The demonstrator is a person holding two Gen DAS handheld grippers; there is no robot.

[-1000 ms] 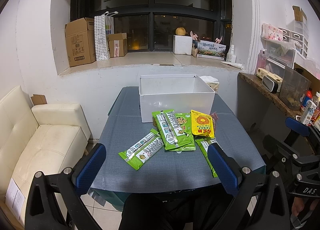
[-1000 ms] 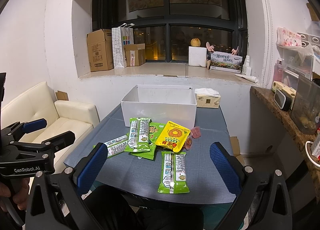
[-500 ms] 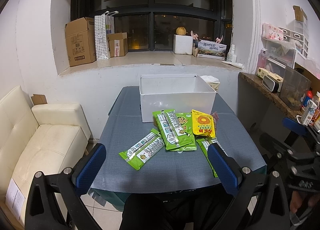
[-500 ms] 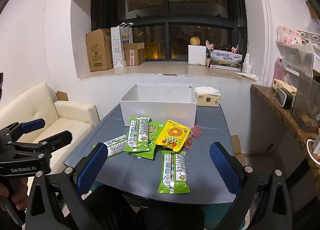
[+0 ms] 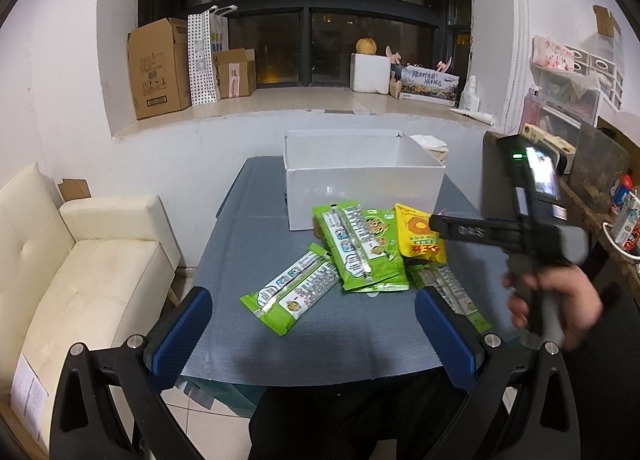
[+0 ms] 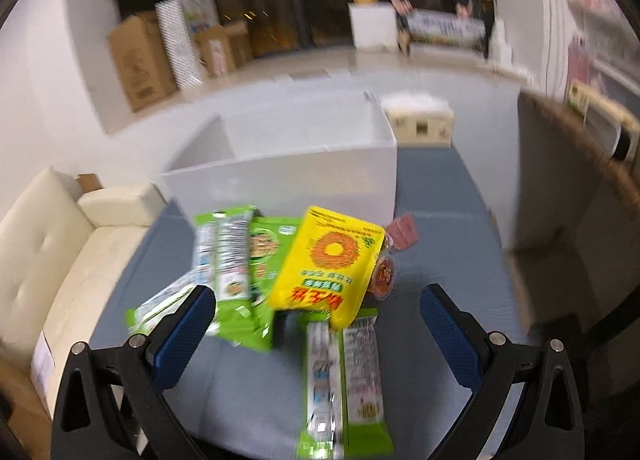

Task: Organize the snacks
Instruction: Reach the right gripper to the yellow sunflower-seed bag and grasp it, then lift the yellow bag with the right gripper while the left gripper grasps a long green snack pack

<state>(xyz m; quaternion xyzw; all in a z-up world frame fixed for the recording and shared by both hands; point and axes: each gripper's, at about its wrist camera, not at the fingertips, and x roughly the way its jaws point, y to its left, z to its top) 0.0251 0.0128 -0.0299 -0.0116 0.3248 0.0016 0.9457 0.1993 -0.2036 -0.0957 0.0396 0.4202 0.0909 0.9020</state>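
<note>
A pile of snack packets lies on the blue-grey table (image 5: 240, 260) in front of an open white box (image 5: 360, 187). It holds a yellow packet (image 5: 418, 236), a stack of green packets (image 5: 360, 248) and one green packet (image 5: 292, 292) apart at the left. My left gripper (image 5: 314, 336) hangs open over the table's near edge. My right gripper (image 6: 316, 336) is open and low over the pile, just short of the yellow packet (image 6: 328, 260), with another green packet (image 6: 344, 380) between its fingers' line. The right wrist view is blurred.
Small red packets (image 6: 404, 230) lie right of the yellow one. A tissue box (image 6: 420, 123) stands behind the white box. A cream sofa (image 5: 80, 260) is at the left and a cluttered counter (image 5: 592, 195) at the right. A hand (image 5: 556, 296) holds the right gripper's handle.
My right gripper has swung forward and down toward the snack pile, and now shows in the left wrist view over the yellow packet. The left gripper has hardly moved.
</note>
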